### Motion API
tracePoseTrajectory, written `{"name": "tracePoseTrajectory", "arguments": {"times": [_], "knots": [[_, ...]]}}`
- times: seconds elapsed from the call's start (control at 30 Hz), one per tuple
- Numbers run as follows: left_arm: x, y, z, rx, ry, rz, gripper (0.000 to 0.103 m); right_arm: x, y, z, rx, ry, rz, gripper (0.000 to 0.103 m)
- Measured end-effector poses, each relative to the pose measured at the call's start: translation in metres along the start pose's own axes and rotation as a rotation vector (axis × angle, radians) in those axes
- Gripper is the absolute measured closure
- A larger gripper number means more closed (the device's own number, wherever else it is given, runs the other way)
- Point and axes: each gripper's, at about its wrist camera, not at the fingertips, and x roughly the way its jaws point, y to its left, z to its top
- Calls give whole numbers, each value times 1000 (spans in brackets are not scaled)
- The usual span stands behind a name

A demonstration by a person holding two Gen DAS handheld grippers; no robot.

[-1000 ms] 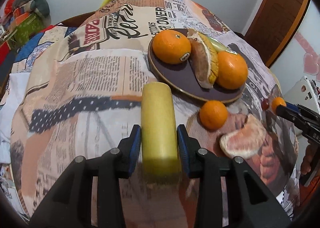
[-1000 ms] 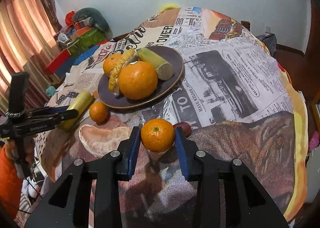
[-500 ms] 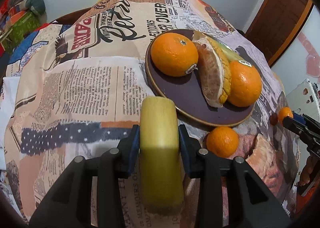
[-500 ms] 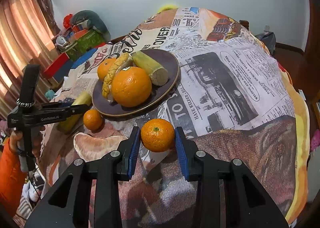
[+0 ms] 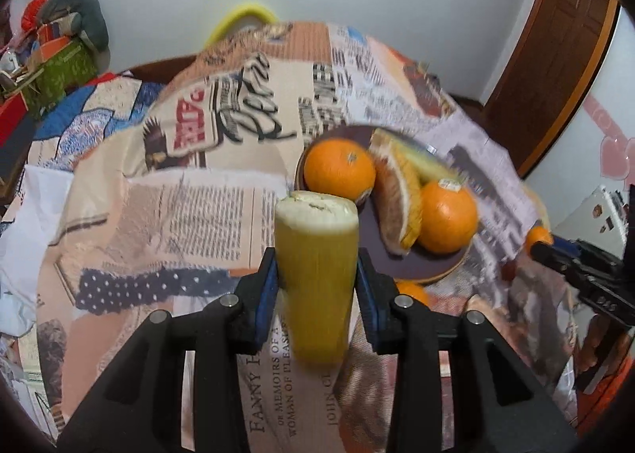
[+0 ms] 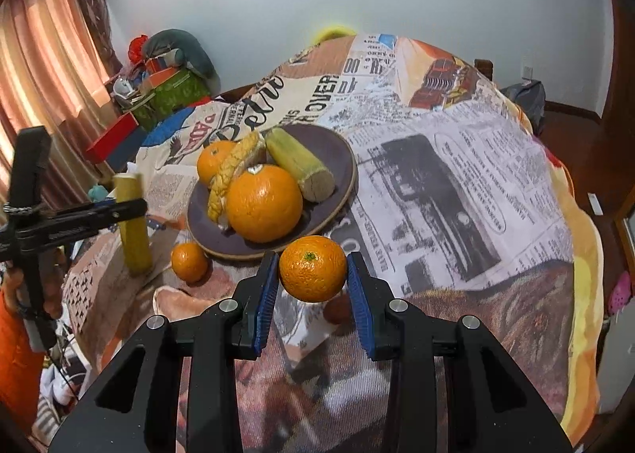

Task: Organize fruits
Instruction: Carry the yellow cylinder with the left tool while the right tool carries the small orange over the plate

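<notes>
left gripper (image 5: 316, 286): fingers clamped on sugarcane piece (image 5: 316, 274), upright, raised off table (image 5: 198, 214) | right gripper (image 6: 313, 286): fingers closed on tangerine (image 6: 312, 268), held off table just before plate (image 6: 341, 159) | loose tangerine (image 6: 189, 261) beside plate rim | plate: two oranges, pomelo wedge (image 6: 232, 171), second sugarcane piece (image 6: 299, 165)

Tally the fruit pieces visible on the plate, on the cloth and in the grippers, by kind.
Oranges: 2
Mandarins: 2
Sugarcane pieces: 2
Pomelo wedges: 2
Small dark red fruit: 1
Total: 9
</notes>
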Motion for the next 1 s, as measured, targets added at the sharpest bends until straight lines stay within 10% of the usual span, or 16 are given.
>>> {"name": "tracePoseTrajectory", "arguments": {"times": [1.0], "knots": [[45, -31, 56, 55, -43, -35, 67, 68, -8, 38, -58, 68, 2, 71]]}}
